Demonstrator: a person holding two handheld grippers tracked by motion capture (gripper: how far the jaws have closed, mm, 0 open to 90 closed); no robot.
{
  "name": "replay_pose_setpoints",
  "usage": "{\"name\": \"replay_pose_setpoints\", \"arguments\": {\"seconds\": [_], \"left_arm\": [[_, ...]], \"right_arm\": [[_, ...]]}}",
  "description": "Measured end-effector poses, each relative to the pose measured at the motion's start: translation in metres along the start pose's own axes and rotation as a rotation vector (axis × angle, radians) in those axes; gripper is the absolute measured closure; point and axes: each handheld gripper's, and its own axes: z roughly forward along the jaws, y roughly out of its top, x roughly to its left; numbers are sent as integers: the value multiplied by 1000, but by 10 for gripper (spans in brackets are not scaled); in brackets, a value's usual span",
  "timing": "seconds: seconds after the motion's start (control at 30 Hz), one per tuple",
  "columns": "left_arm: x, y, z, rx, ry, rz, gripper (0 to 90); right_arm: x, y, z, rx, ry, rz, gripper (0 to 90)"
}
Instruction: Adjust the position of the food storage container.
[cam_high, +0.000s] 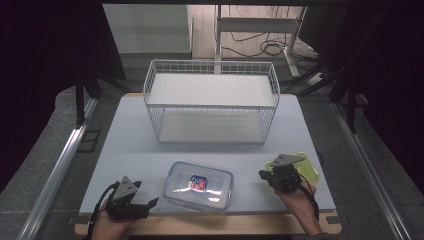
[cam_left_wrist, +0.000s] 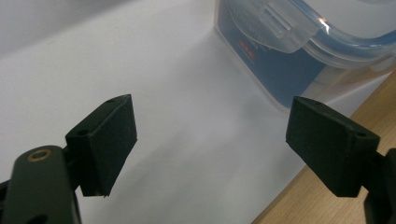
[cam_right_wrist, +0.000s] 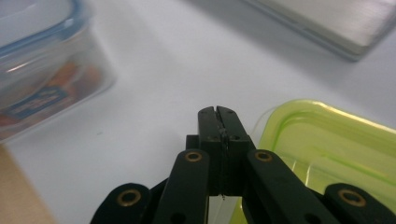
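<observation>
Left gripper (cam_high: 152, 202): I have it at the table's near left corner, jaws spread wide with nothing between them, pointing toward the box.
Right gripper (cam_high: 263, 174): I see its jaws pressed flat together, pinching nothing, at the near right, over the green container's left edge.
Box (cam_high: 199, 185): clear, with a blue-rimmed clip lid, lying between my two grippers near the front edge; a red and blue packet shows inside.
Green container (cam_high: 306, 167): translucent, on the table just beside and partly under my right gripper; I cannot tell whether they touch.
Basket (cam_high: 211, 102): white wire, standing behind the box, well apart from both grippers.
Table (cam_high: 130, 140): pale top, wooden edge nearest me.
</observation>
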Motion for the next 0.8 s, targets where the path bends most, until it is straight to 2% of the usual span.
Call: {"name": "replay_pose_setpoints", "arguments": {"seconds": [0.23,0.3,0.37,0.43,0.5,0.53,0.57,0.6,0.67,0.73,0.77,0.8], "left_arm": [[1,1,1,2,2,-4,177],[1,1,1,0,2,-6,192],[2,1,2,1,-19,-9,233],[3,3,2,-2,-45,-23,316],[4,4,3,2,-53,-32,447],[5,7,3,2,-73,-47,508],[5,7,3,2,-73,-47,584],[5,9,5,5,-103,-54,659],[4,12,8,22,-126,-46,761],[0,13,12,41,-143,-29,824],[0,13,12,41,-143,-29,842],[-4,13,14,55,-155,-12,851]], "right_arm": [[-17,4,2,-10,-43,27,889],[-15,4,0,-14,-56,24,889],[-10,6,-3,-28,-55,16,889],[-1,7,-4,-39,-36,5,889],[9,6,-4,-33,-10,-11,889],[16,4,-3,-29,13,-17,889],[20,3,-3,-26,28,-20,889],[25,1,-3,-22,44,-26,890],[35,-3,-3,-9,76,-35,890],[44,-7,-3,-3,110,-33,890],[44,-7,-3,-3,110,-33,890],[54,-9,-3,-1,162,-20,890]]}}
